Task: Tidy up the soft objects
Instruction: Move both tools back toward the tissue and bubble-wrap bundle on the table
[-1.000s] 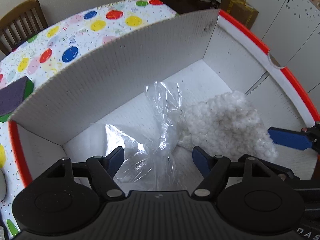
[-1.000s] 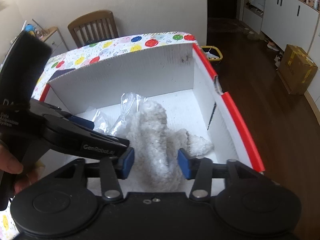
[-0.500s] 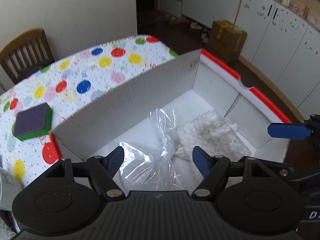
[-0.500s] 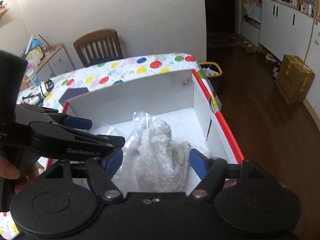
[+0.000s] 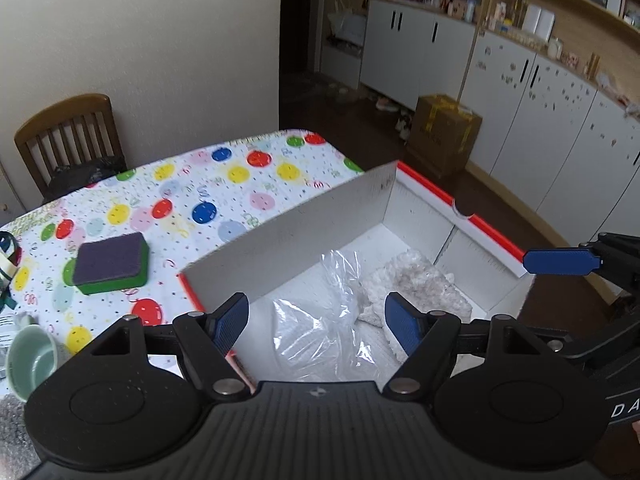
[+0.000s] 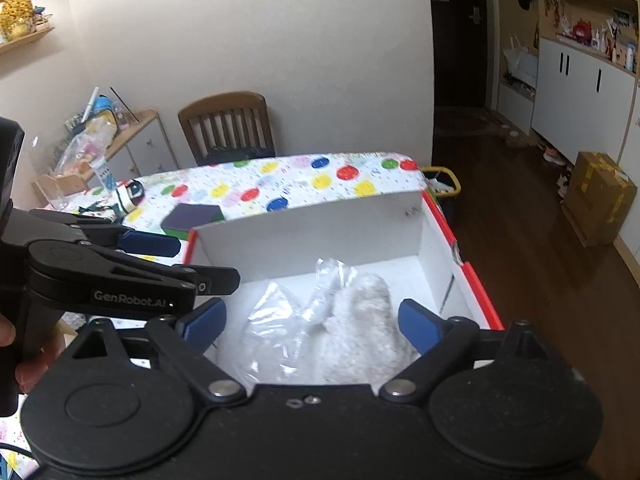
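Right gripper [image 6: 310,322]: jaws have just been opening, nothing between them; left gripper [image 5: 318,322] apart, empty. Both hover above the box [image 5: 288,236], where the fluffy cloth [image 6: 360,336] and plastic bag [image 5: 320,328] lie. Outside the box's far wall, the sponge [image 5: 110,268] is probably next; clear the rim before you reach.

White box [image 5: 320,232] w/ red rim holds clear plastic bag [image 5: 320,328] & off-white fluffy cloth [image 5: 416,288]. At 9 o'clock from box: purple-on-green sponge [image 5: 110,266]; tablecloth [image 5: 208,184] white w/ multicolour dots; pale green cup [image 5: 32,360]
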Available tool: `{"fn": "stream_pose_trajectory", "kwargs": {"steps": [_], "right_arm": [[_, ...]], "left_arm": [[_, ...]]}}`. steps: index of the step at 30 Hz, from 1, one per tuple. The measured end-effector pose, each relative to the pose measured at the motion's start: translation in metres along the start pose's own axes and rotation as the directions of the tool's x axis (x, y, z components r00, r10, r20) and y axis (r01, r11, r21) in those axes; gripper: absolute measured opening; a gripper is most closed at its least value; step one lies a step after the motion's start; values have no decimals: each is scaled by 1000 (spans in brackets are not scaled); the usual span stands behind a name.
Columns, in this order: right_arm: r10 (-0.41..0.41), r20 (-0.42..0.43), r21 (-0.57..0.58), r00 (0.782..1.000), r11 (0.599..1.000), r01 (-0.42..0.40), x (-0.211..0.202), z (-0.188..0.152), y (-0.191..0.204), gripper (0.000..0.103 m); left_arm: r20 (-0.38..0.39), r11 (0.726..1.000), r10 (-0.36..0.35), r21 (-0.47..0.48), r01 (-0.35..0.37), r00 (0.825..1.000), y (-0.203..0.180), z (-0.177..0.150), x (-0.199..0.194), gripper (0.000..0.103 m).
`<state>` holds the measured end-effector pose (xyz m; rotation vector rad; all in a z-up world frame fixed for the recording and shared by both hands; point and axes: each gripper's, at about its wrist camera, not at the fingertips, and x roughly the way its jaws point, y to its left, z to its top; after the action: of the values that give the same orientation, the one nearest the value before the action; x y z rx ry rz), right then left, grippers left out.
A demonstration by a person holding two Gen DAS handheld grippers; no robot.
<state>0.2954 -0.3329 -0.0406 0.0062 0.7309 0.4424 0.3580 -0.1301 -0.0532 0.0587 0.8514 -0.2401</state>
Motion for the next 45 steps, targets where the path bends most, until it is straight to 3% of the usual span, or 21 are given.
{"fn": "stream_pose_trajectory", "kwargs": {"steps": [8, 11, 19, 24, 25, 27, 33, 39, 45], "right_arm": [[46, 59, 18, 997, 999, -47, -14, 1, 28, 100], [61, 71, 23, 996, 998, -63, -16, 1, 40, 102], [83, 76, 39, 994, 996, -86, -17, -4, 72, 102], [83, 65, 41, 994, 995, -85, -12, -8, 92, 102], [80, 63, 40, 995, 996, -83, -11, -9, 97, 102], [77, 57, 37, 995, 996, -79, -8, -10, 106, 102], [67, 39, 48, 997, 996, -69, 4, -15, 130, 102], [55, 14, 48, 998, 997, -56, 20, -21, 155, 102], [38, -27, 44, 999, 998, -37, 45, -32, 181, 101]], "left_arm": [[66, 1000, -13, -17, 14, 998, 22, -11, -40, 75], [84, 1000, -16, -20, 18, 996, 31, -16, -51, 82], [133, 999, -18, -44, 24, 991, 67, -34, -81, 85], [138, 999, 18, -42, -13, 990, 90, -46, -91, 86], [144, 999, 12, -46, -5, 989, 96, -49, -92, 87], [152, 997, -19, -68, 29, 988, 108, -56, -94, 101], [192, 990, -72, -102, 93, 979, 138, -83, -96, 103], [189, 996, -23, -85, 40, 982, 158, -113, -95, 103], [202, 989, 20, -144, 9, 979, 189, -144, -99, 103]]}}
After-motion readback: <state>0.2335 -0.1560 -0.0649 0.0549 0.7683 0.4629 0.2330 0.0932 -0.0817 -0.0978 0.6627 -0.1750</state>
